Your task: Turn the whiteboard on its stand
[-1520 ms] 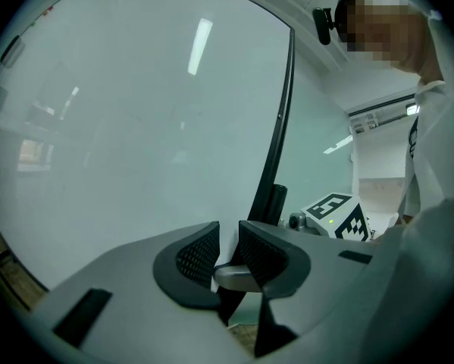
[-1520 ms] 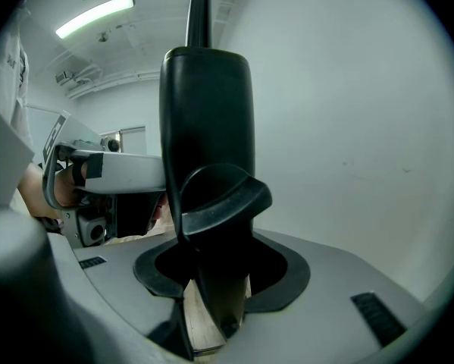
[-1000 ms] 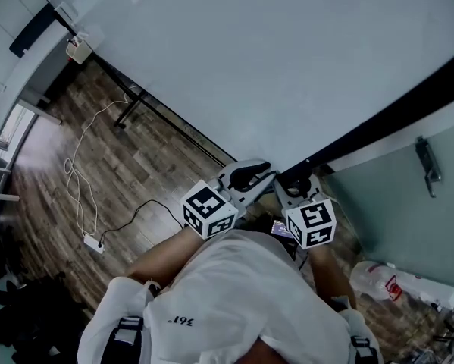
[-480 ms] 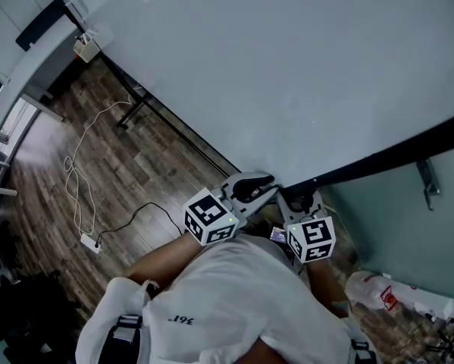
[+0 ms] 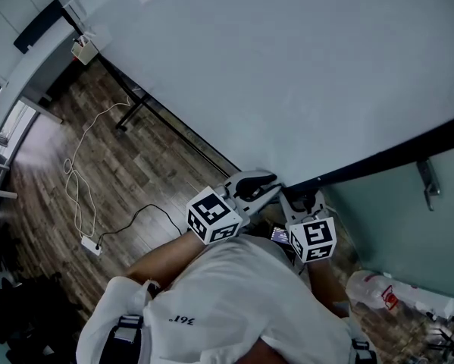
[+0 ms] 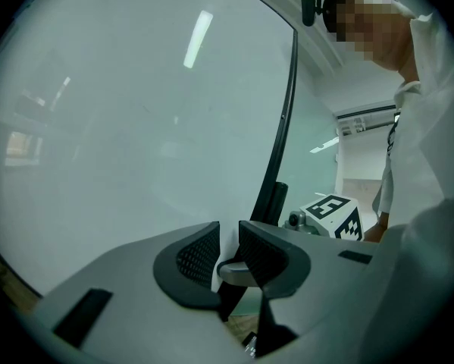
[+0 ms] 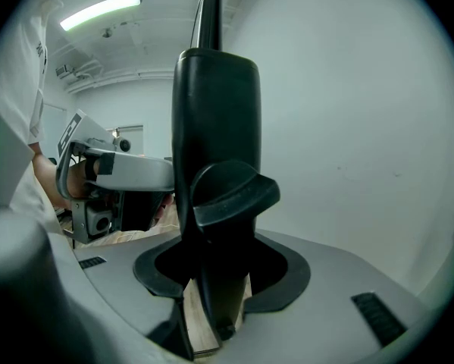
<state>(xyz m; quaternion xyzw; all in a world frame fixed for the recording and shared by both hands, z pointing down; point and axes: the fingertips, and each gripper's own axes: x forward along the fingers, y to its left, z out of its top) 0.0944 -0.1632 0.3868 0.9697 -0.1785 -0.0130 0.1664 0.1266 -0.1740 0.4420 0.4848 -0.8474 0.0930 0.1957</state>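
White whiteboard [image 5: 287, 67] stands over the wood floor [image 5: 162, 165], left gripper [image 6: 228, 250] pinching its lower edge, right gripper [image 7: 215, 279] clamped round its black frame bar [image 7: 215, 127]; judged best: swing both together slowly, grips firm, no twisting.

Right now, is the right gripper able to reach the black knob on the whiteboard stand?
Yes, it seems so: the black knob stands between the jaws of the right gripper, which appear closed on it, with nothing in between. The left gripper holds the whiteboard edge nearby, clear of the knob.
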